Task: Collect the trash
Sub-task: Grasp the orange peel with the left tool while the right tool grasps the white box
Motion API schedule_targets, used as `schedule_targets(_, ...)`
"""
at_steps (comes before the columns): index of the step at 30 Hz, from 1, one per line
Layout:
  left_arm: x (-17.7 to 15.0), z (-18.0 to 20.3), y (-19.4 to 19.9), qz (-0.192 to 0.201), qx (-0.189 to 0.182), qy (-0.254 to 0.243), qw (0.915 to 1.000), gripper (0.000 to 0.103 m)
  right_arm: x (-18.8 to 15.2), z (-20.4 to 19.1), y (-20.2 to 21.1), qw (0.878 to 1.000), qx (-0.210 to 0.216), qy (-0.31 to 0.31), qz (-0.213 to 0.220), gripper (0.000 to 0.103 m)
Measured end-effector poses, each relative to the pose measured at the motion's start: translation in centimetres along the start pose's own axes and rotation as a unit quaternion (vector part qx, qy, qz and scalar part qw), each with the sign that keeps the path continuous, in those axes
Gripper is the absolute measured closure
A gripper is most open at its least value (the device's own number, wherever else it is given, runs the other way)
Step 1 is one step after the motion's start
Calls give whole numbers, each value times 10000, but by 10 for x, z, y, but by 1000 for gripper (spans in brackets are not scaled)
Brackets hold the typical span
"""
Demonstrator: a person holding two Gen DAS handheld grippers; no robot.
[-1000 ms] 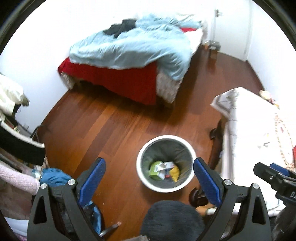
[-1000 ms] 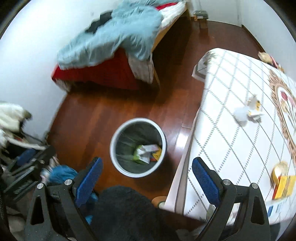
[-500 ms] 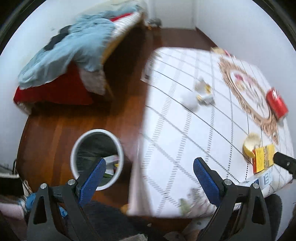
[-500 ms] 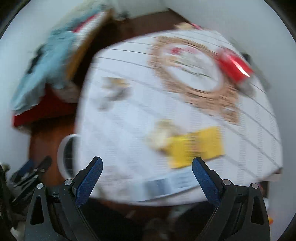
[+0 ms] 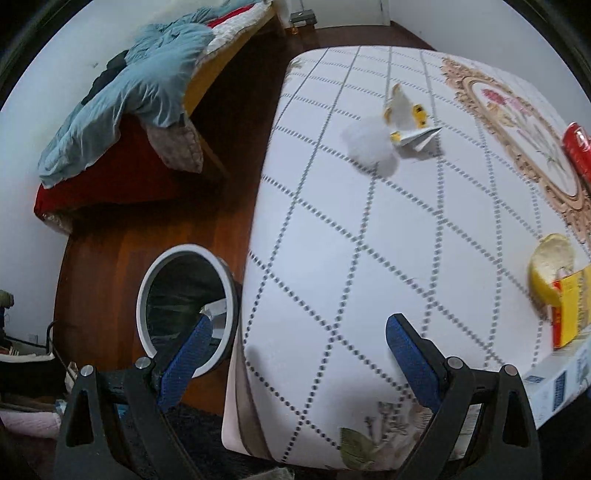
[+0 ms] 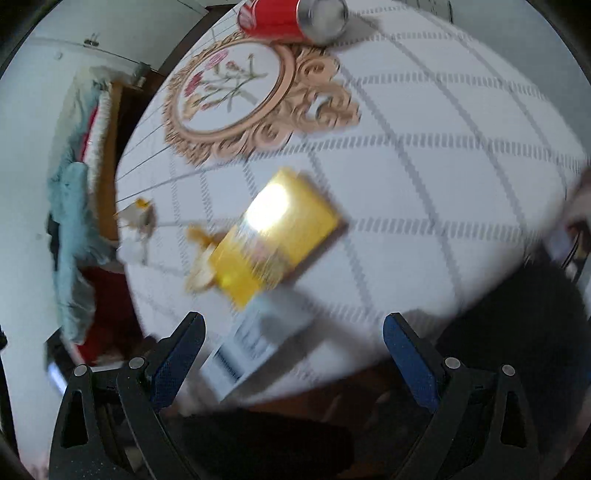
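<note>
Rumpled blue duvet [image 5: 122, 107] over a red-skirted bed [image 5: 122, 177]; dark wood floor [image 5: 110, 251].

Left claw [image 5: 295, 343], right claw [image 6: 293, 339] agape, empty

The left wrist view looks down from above the near corner of the table [image 5: 332, 229], facing across its cloth toward the bed [image 5: 122, 107], with the floor and trash bin [image 5: 184, 314] on its left side. The right wrist view sits above the table's near edge, lower and closer, facing the yellow box [image 6: 273, 236] and red can [image 6: 280, 16]; it is blurred, so its tilt is uncertain. Both share the tabletop, yellow box, crumpled paper [image 5: 402, 122] and bed.
</note>
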State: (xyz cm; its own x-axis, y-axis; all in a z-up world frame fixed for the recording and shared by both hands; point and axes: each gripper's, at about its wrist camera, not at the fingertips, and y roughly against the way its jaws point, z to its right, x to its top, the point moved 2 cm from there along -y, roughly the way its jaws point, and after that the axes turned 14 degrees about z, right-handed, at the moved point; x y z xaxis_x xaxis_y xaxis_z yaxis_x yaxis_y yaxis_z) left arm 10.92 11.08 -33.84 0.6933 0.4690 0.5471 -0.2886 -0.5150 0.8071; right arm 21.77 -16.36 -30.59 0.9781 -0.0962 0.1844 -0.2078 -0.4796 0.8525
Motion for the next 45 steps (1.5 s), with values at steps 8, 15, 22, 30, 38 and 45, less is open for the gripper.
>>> schedule_targets(8,-16,-9,-3,-51,110,-2,9999,6,-50,-38,-24,9996,-231,187,21,17)
schedule_targets(15,-14,-5,7,19,-40,-74,10000,6,-57,-63,-38,9945,-376,923,336,55)
schedule_targets(22,5,32,20,172,-1056,-195,9941,6,-31,-50,4,9929,-66,1087,480,59)
schedule_targets(30,31,127,14,-46,-2552,-1314,9579,7,68,-15,21,9874,-562,1279,743,60)
schedule_targets(38,35,170,14,127,-2945,-2014,9341,8,81,-10,-1,9862,-579,1531,238,60)
schedule_targets(45,47,175,10,74,-3350,-1864,9236,59,60,-4,-14,9882,-367,1488,0,66)
